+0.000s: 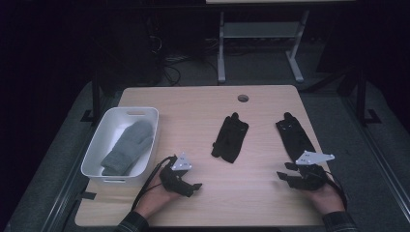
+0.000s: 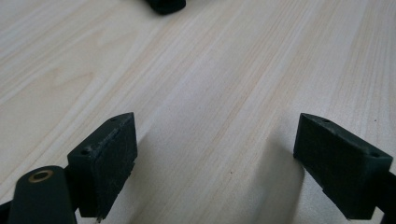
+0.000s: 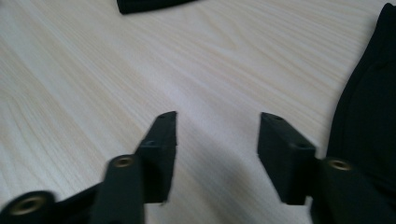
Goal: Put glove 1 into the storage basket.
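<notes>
Both grippers, left gripper [image 1: 193, 186] and right gripper [image 1: 284, 175], rest jaws open (empty); right one risks snagging only the black glove [image 1: 295, 137] edge.

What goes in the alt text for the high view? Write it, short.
A person's two hands rest open tongs, left and right, on a wooden table. Two black gloves lie ahead, one mid-table, one by the right edge. A white bin at the left holds a grey mitten.
</notes>
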The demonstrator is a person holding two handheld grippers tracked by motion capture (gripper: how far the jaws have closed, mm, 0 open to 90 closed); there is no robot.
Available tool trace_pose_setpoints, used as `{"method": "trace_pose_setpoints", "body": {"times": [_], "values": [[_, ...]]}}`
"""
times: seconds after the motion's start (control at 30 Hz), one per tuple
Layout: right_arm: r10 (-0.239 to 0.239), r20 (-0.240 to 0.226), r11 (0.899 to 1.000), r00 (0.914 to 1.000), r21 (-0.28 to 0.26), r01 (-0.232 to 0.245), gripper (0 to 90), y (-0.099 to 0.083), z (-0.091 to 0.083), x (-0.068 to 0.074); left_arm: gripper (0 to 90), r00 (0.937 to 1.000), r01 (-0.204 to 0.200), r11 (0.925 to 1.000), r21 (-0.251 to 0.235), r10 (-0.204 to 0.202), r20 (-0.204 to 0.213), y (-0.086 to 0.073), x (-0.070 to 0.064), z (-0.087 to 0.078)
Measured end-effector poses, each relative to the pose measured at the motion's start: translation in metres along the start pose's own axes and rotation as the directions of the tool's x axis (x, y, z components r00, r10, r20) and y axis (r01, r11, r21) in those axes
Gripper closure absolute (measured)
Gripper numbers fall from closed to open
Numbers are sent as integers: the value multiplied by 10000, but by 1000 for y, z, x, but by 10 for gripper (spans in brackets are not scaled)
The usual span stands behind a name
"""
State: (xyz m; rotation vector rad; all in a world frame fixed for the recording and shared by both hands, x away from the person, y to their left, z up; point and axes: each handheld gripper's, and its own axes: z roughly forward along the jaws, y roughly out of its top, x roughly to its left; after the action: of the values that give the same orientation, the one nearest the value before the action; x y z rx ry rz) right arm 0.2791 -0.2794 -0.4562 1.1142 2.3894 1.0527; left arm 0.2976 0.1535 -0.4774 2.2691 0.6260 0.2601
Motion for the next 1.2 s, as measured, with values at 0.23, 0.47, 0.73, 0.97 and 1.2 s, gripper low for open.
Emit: {"method": "trace_pose_setpoints", "body": {"times": [0.23,0.47,0.73,0.97,1.2], "values": [[194,63,9994,9998,294,-196,844,13,5,-12,126,10000,9,10000,-9,-9,-87,0,0,-1],[515,576,9982,9970,264,-531,900,29,4,-36,125,10000,-31,10000,9,31,-38,0,1,0],[927,1043,9953,9902,165,-949,900,41,15,-68,124,10000,-60,10000,31,60,-13,0,1,0],[1206,1754,9922,9771,107,-1244,900,49,24,-94,124,10000,-57,10000,53,57,-9,0,1,-1],[1545,2174,9853,9638,377,-1664,900,43,30,-119,125,10000,-59,10000,67,59,-12,0,1,-1]]}}
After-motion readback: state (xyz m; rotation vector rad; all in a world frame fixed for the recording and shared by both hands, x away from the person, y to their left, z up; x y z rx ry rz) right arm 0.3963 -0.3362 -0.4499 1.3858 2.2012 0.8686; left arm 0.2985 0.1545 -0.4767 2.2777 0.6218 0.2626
